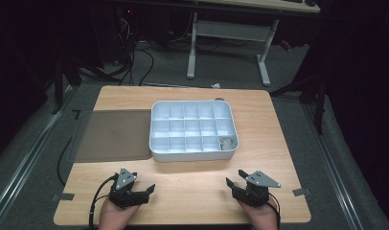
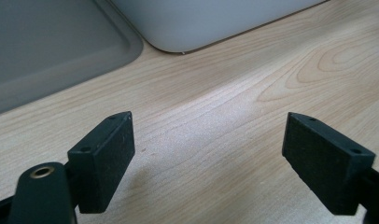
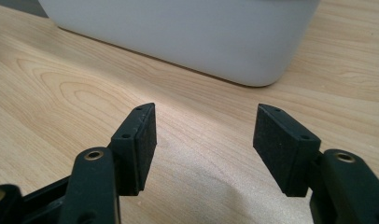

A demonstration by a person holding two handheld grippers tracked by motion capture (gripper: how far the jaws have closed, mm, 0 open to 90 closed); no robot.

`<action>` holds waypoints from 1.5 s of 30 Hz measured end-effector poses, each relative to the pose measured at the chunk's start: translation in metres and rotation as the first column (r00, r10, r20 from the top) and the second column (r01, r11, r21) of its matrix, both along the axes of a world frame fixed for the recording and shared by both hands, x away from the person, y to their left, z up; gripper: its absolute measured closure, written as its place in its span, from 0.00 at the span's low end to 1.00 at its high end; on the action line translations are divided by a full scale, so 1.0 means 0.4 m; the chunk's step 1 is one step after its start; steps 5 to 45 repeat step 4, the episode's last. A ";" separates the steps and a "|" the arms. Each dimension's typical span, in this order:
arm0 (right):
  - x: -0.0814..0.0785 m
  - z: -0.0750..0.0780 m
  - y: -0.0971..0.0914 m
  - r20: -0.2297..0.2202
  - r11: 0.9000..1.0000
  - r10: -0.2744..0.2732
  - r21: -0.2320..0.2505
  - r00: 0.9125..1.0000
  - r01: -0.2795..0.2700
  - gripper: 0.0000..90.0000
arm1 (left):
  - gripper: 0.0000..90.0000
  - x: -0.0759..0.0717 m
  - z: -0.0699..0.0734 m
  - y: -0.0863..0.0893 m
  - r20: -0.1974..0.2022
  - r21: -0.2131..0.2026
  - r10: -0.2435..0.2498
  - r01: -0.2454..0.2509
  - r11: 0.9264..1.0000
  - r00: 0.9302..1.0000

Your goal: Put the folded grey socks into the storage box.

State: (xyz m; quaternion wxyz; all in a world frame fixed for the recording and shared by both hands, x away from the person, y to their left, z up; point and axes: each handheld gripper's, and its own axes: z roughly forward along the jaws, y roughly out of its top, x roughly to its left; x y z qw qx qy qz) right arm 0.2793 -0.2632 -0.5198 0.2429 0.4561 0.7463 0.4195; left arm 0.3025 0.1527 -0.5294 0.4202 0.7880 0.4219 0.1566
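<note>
Both tools low over the near edge of the wooden table [image 1: 183, 184], each held from below by a hand. Left gripper [image 1: 149, 189] with jaws spread wide, nothing between them, bare wood beneath; right gripper [image 1: 234, 182] likewise spread to its widest and empty. Ahead, mid-table, one white compartment tray [image 1: 156, 143], divided into three rows of five, fifteen cells in all. Inside the nearest right-hand corner cell, one small metallic object [image 1: 226, 142], too small to identify; the other fourteen cells apparently bare. Touching the tray's left side, one flat translucent grey lid [image 1: 113, 135] lying on the table. Two grippers, one tray, one lid, one small part. Likely risks from here: a reach toward the corner cell catching a jaw on the tray's front wall and shoving the light tray backward or into the lid; wide jaws straddling a divider instead of the part; a small shiny piece slipping from flat pads and skittering into a neighbouring cell. Left gripper well apart from the part, so little help in steadying the tray.
</note>
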 end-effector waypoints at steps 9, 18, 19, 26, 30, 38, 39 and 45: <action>-0.003 -0.003 -0.002 -0.005 1.000 0.001 -0.011 1.000 -0.001 0.45 | 0.19 -0.004 0.003 -0.003 0.011 0.005 -0.008 0.008 1.000 1.000; -0.003 -0.003 -0.002 -0.005 1.000 0.001 -0.011 1.000 -0.001 0.45 | 0.19 -0.004 0.003 -0.003 0.011 0.005 -0.008 0.008 1.000 1.000; -0.003 -0.003 -0.002 -0.005 1.000 0.001 -0.011 1.000 -0.001 0.45 | 0.19 -0.004 0.003 -0.003 0.011 0.005 -0.008 0.008 1.000 1.000; -0.003 -0.003 -0.002 -0.005 1.000 0.001 -0.011 1.000 -0.001 0.45 | 0.19 -0.004 0.003 -0.003 0.011 0.005 -0.008 0.008 1.000 1.000; -0.003 -0.003 -0.002 -0.005 1.000 0.001 -0.011 1.000 -0.001 0.45 | 0.19 -0.004 0.003 -0.003 0.011 0.005 -0.008 0.008 1.000 1.000; -0.003 -0.003 -0.002 -0.005 1.000 0.001 -0.011 1.000 -0.001 0.45 | 0.19 -0.004 0.003 -0.003 0.011 0.005 -0.008 0.008 1.000 1.000; -0.003 -0.003 -0.002 -0.005 1.000 0.001 -0.011 1.000 -0.001 0.45 | 0.19 -0.004 0.003 -0.003 0.011 0.005 -0.008 0.008 1.000 1.000; -0.003 -0.003 -0.002 -0.005 1.000 0.001 -0.011 1.000 -0.001 0.45 | 0.19 -0.004 0.003 -0.003 0.011 0.005 -0.008 0.008 1.000 1.000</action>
